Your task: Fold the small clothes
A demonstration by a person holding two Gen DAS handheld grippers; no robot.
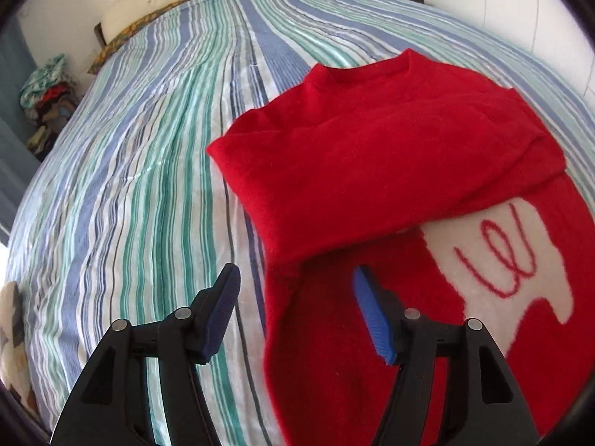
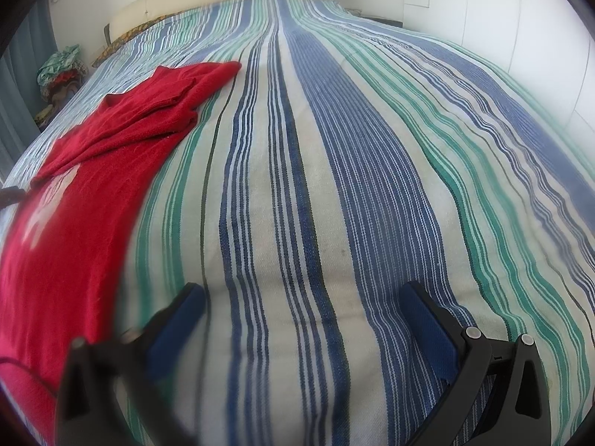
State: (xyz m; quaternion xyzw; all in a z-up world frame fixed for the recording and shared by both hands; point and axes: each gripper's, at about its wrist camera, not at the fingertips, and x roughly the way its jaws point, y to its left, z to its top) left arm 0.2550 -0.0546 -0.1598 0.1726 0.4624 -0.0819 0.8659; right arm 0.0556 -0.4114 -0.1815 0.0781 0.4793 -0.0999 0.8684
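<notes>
The red sweater point(image 1: 372, 171) lies partly folded on the striped bed point(image 2: 334, 186) with wide free room beside; left tongs point(image 1: 293, 278) and right tongs point(image 2: 303, 297) stand open, empty; its red writing is unreadable.

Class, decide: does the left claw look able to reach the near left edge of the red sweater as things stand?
Probably yes. The left claw is open and empty, the red sweater edge lies just beyond its blue pads, and nothing blocks the way.

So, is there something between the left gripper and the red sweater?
Nothing visible. The left gripper is open just above the red sweater, whose edge lies between its fingertips on the striped bedspread.
</notes>
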